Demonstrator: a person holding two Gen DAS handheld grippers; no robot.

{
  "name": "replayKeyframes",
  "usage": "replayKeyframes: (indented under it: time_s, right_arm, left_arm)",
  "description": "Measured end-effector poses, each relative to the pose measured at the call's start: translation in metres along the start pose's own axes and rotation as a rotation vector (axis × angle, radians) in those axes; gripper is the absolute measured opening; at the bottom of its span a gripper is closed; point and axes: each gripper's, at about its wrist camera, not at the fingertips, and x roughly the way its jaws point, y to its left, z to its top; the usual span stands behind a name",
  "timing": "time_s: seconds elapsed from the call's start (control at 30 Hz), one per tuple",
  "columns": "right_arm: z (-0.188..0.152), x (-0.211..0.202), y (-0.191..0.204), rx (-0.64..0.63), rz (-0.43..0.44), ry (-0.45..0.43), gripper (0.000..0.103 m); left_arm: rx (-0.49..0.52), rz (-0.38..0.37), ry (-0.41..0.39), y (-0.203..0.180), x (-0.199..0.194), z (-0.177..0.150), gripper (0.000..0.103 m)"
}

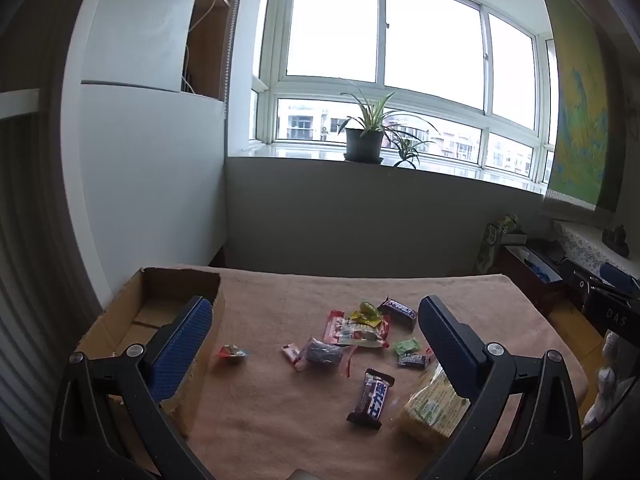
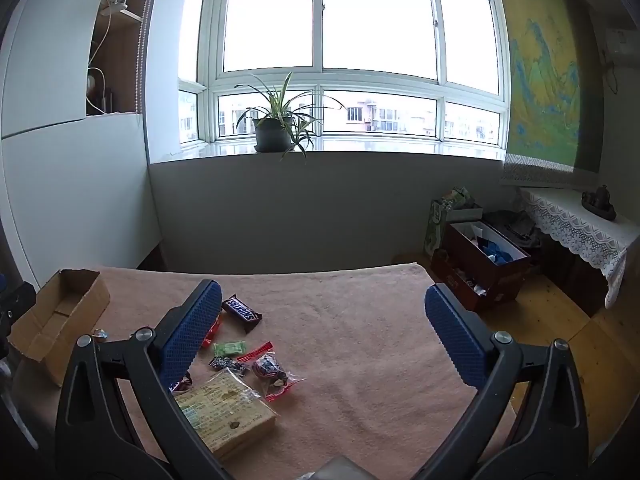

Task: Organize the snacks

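Several wrapped snacks lie scattered on a pink-brown cloth-covered table (image 1: 280,420). Among them are a Snickers bar (image 1: 398,312) (image 2: 241,312), a second chocolate bar (image 1: 371,398), a yellow cracker pack (image 1: 434,406) (image 2: 226,410), a small green packet (image 1: 406,346) (image 2: 229,348) and a red-edged clear bag (image 2: 270,370). An open cardboard box (image 1: 160,312) (image 2: 60,316) sits at the table's left edge. My left gripper (image 1: 316,328) hovers open above the snacks, nothing between its blue pads. My right gripper (image 2: 324,308) is open too, over bare cloth to the right of the pile.
A small wrapped candy (image 1: 232,354) lies alone beside the box. Beyond the table stand a grey wall and a windowsill with a potted plant (image 2: 274,128). Right of the table, on the wooden floor, are dark red boxes (image 2: 484,264) and a lace-covered side table (image 2: 580,224).
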Motion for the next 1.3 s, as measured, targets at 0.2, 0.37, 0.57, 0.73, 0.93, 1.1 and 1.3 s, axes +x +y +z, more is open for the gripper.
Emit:
replayKeyframes:
  time_s: [0.2,0.37,0.57,0.73,0.93,1.1,1.3]
  right_arm:
    - [-0.001,0.0001,-0.001,0.0,0.0,-0.002,0.103]
    - [-0.002,0.0005,-0.0008,-0.002,0.0,-0.002,0.103]
    - [-0.0024,0.0007,-0.0008,-0.001,0.0,-0.002,0.103]
    - [-0.0016,0.0007,-0.0007,-0.002,-0.001,-0.001,0.103]
    - [-0.0013,0.0004,-0.0008,-0.003,-0.003,-0.001,0.103]
    - [-0.0015,0.0005,-0.0008,-0.003,-0.002,-0.001,0.103]
    - [-0.0013,0.0006,-0.0011,-0.002,-0.001,-0.001,0.103]
  left_arm:
    - [0.002,-0.006,-0.003,0.0,-0.001,-0.0002,0.102]
    - [0.002,-0.01,0.0,-0.0016,-0.0002,-0.0022,0.102]
    - [0.002,-0.011,0.001,-0.0025,-0.0001,-0.0024,0.102]
    - [0.001,-0.011,0.0,-0.0028,-0.0001,-0.0024,0.102]
    - [0.003,-0.015,-0.003,-0.0041,-0.0011,-0.0024,0.102]
    - [0.002,-0.016,-0.003,-0.0046,-0.0013,-0.0017,0.102]
    - [0.001,-0.016,-0.003,-0.0047,-0.0014,-0.0016,0.102]
